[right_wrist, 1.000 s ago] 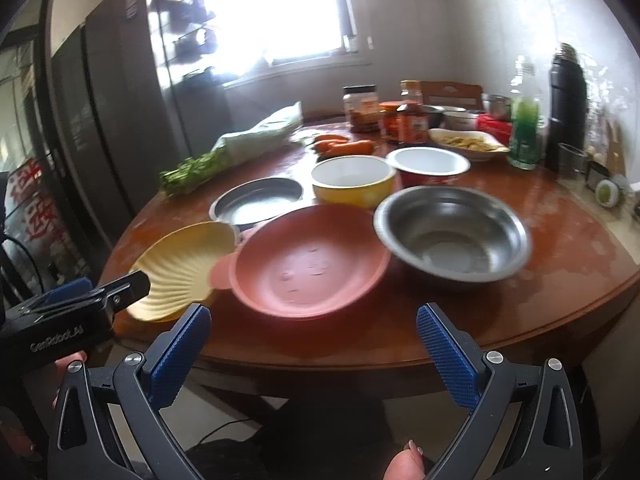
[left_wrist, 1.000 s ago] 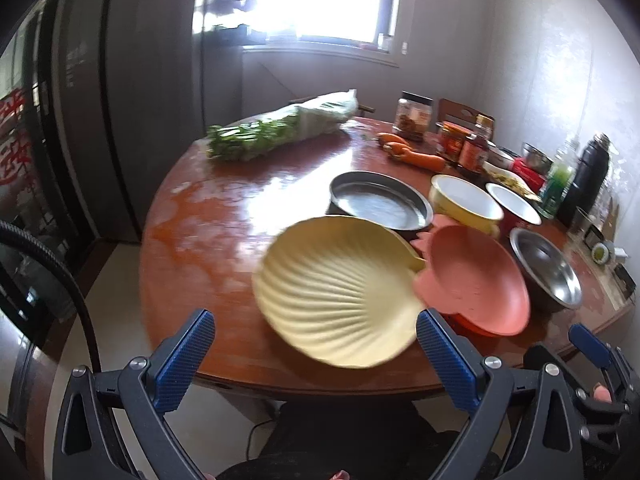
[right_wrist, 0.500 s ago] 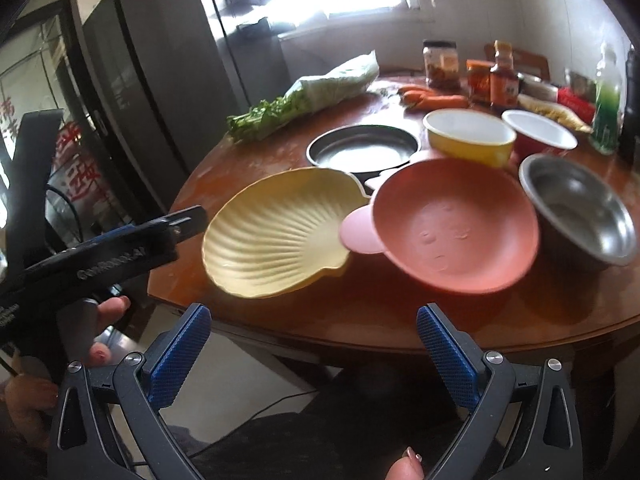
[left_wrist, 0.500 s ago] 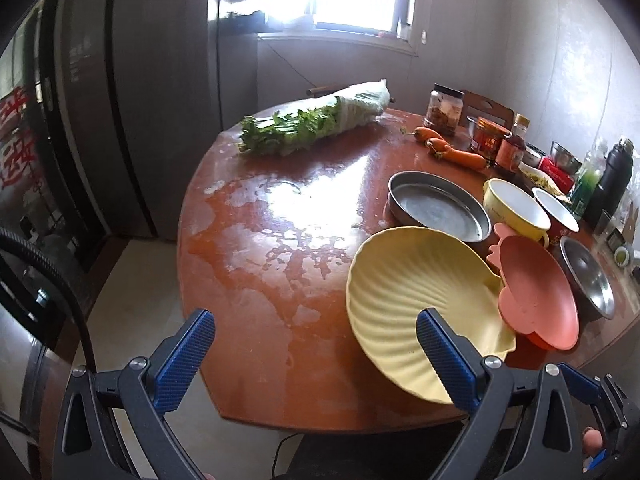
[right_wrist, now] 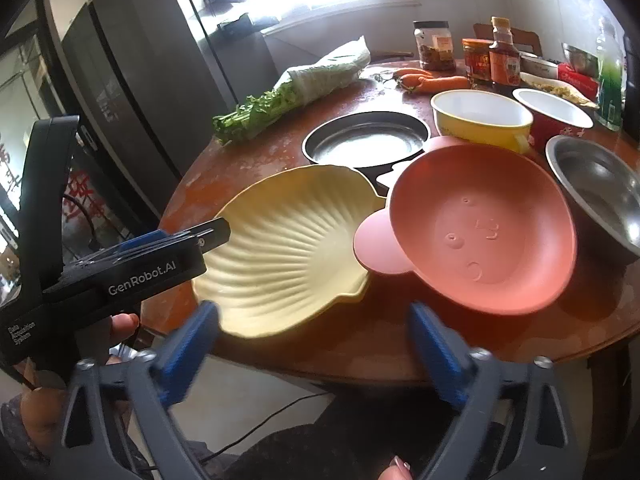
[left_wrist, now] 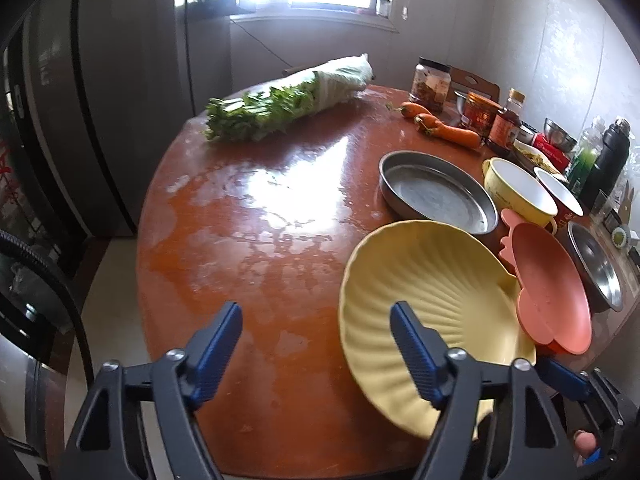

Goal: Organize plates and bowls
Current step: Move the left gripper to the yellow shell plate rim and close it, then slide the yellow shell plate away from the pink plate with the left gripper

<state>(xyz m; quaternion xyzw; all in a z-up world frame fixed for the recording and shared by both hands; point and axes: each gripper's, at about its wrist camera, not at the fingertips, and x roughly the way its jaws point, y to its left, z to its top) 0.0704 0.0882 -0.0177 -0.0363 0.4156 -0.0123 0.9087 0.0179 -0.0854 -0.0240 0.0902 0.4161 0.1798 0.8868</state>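
Observation:
A yellow shell-shaped plate [left_wrist: 432, 292] [right_wrist: 288, 248] lies at the round table's near edge. It touches a pink plate with ears [left_wrist: 554, 296] [right_wrist: 480, 228]. Behind them stand a round metal pan [left_wrist: 436, 196] [right_wrist: 368, 140], a yellow bowl [right_wrist: 480, 116], a red bowl [right_wrist: 554, 114] and a steel bowl [right_wrist: 600, 196]. My left gripper [left_wrist: 316, 340] hangs over the shell plate's left rim, jaws closing, pads pressing on nothing. My right gripper [right_wrist: 314, 340] is low before the table edge, below the shell plate's near rim. Its jaws are closing too and hold nothing.
A bundle of greens [left_wrist: 288, 100], carrots [left_wrist: 444, 124], jars and a sauce bottle [right_wrist: 504, 56] fill the far side of the brown table [left_wrist: 248, 208]. A tall dark fridge [left_wrist: 60, 120] stands to the left. A person's fingers [right_wrist: 120, 328] grip the left tool.
Both grippers have come closer to the table and the shell plate. Both pairs of jaws have narrowed from wide open. The dishes have not moved.

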